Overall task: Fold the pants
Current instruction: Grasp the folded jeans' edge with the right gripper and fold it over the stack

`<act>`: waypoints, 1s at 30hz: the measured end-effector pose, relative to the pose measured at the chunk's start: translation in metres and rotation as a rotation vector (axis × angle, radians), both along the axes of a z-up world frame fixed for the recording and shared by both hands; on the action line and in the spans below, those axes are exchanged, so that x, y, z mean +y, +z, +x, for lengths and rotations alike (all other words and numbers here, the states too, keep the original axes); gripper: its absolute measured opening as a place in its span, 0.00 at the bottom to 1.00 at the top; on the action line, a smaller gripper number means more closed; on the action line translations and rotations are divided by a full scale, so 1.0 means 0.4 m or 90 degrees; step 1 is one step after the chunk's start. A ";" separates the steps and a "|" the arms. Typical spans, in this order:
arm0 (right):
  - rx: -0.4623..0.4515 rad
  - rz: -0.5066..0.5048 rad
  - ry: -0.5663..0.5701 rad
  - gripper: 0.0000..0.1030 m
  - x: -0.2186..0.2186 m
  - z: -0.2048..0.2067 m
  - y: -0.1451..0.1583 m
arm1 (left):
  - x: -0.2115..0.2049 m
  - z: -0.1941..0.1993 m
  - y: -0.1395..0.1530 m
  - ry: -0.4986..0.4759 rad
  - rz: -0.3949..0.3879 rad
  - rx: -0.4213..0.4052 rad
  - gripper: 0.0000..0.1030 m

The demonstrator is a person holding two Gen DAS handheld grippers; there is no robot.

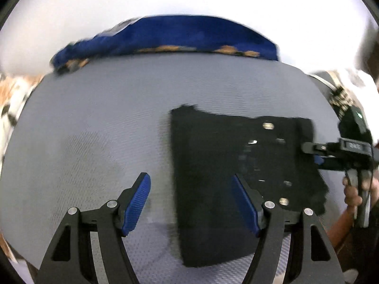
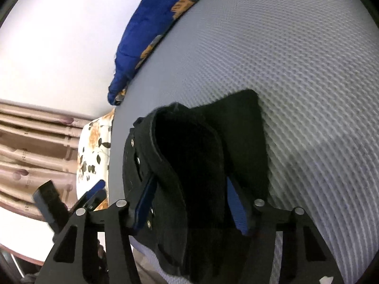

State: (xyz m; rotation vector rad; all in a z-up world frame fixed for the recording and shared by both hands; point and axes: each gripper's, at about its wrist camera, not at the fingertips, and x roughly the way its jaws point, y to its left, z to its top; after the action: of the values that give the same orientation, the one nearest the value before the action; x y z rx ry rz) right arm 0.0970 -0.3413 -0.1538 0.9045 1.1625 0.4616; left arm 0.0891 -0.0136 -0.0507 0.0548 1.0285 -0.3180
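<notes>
Black pants [image 1: 213, 165], folded into a compact block with metal buttons showing, lie on a grey mesh surface [image 1: 94, 118]. My left gripper [image 1: 189, 176] hovers open over the pants' left edge, with one finger above the fabric, the other above bare mesh, and nothing gripped. A hand holds my right gripper [image 1: 312, 153] at the pants' right edge. In the right wrist view the pants' waistband [image 2: 189, 156] curls up between the fingers of the right gripper [image 2: 188, 184], whose blue pads sit against the bunched fabric on both sides.
A blue blanket with orange flowers [image 1: 177, 37] lies along the far edge of the mesh surface. A white floral sheet [image 2: 94, 146] and beige curtains [image 2: 35, 142] lie beyond its side edge. Open mesh [image 2: 308, 71] stretches to the pants' right in the right wrist view.
</notes>
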 end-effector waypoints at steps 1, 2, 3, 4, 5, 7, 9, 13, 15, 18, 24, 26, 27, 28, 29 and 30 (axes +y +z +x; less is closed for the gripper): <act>-0.004 0.008 -0.003 0.49 0.001 0.009 -0.005 | 0.015 0.009 -0.012 0.016 -0.003 0.009 0.69; -0.006 0.017 -0.002 0.46 0.006 0.020 -0.010 | 0.029 0.019 -0.026 0.026 -0.010 0.017 0.69; -0.003 0.020 -0.004 0.43 0.011 0.027 -0.013 | 0.035 0.026 -0.037 0.031 -0.012 0.021 0.69; 0.001 0.021 -0.010 0.32 0.014 0.028 -0.009 | 0.039 0.029 -0.047 0.037 -0.009 0.025 0.69; 0.004 0.029 -0.019 0.23 0.016 0.023 -0.002 | 0.045 0.025 -0.053 0.040 -0.009 0.025 0.69; -0.005 0.010 -0.032 0.14 0.020 0.008 0.036 | 0.044 0.033 -0.061 0.046 -0.008 0.024 0.69; -0.033 -0.003 -0.045 0.11 0.021 -0.018 0.101 | 0.037 0.038 -0.060 0.048 -0.026 0.025 0.69; -0.059 -0.045 -0.085 0.11 0.007 -0.060 0.165 | 0.021 0.045 -0.035 0.031 -0.046 0.006 0.69; -0.034 -0.084 -0.113 0.11 -0.013 -0.075 0.140 | 0.004 0.047 -0.022 0.016 -0.052 -0.005 0.69; 0.034 -0.134 -0.139 0.10 -0.027 -0.075 0.048 | -0.023 0.053 -0.020 -0.004 -0.056 -0.006 0.69; 0.045 -0.127 -0.138 0.28 -0.039 -0.081 0.053 | -0.091 0.050 -0.041 -0.061 -0.055 0.006 0.69; 0.045 -0.139 -0.126 0.31 -0.041 -0.098 0.069 | -0.117 0.047 -0.055 -0.081 -0.045 0.011 0.69; 0.046 -0.142 -0.122 0.31 -0.043 -0.111 0.074 | -0.128 0.044 -0.064 -0.091 -0.037 0.014 0.69; 0.052 -0.152 -0.117 0.31 -0.037 -0.125 0.077 | -0.139 0.038 -0.075 -0.101 -0.029 0.019 0.69; 0.058 -0.161 -0.111 0.31 -0.032 -0.138 0.078 | -0.145 0.031 -0.081 -0.106 -0.021 0.017 0.69; 0.060 -0.163 -0.106 0.31 -0.028 -0.152 0.080 | -0.153 0.022 -0.087 -0.114 -0.008 0.011 0.69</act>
State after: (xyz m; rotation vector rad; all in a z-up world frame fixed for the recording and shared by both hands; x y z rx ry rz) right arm 0.0364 -0.3524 -0.1219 0.7976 1.1890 0.1318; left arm 0.0978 -0.0749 -0.0854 0.1338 1.0407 -0.4889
